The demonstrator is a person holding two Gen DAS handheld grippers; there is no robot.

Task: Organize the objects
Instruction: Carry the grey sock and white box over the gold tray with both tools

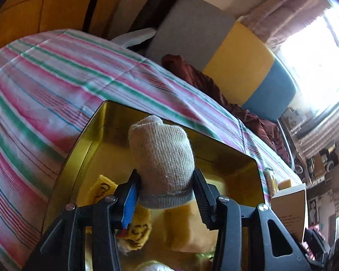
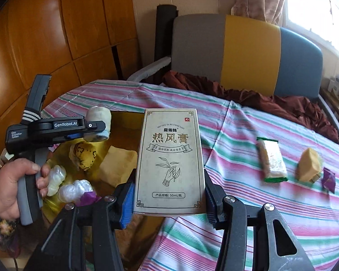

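Note:
My left gripper (image 1: 167, 176) is shut on a rolled grey sock (image 1: 162, 149) and holds it above an open golden tin (image 1: 79, 140). In the tin lie a yellow sock roll with smiley faces (image 1: 137, 230) and a yellow block (image 1: 183, 228). The right wrist view shows the left gripper (image 2: 97, 126) at left, with the sock (image 2: 98, 115) over the tin (image 2: 126, 122) and a hand (image 2: 11, 185) on its handle. My right gripper (image 2: 169, 180) is shut on an upright beige carton with printed characters (image 2: 170, 153), just right of the tin.
On the striped tablecloth (image 2: 237, 203) to the right lie a green-wrapped snack bar (image 2: 273, 160), a yellow block (image 2: 308, 164) and a purple packet (image 2: 328, 179). A grey, yellow and blue chair (image 2: 248, 52) with maroon cloth (image 2: 282, 103) stands behind the table.

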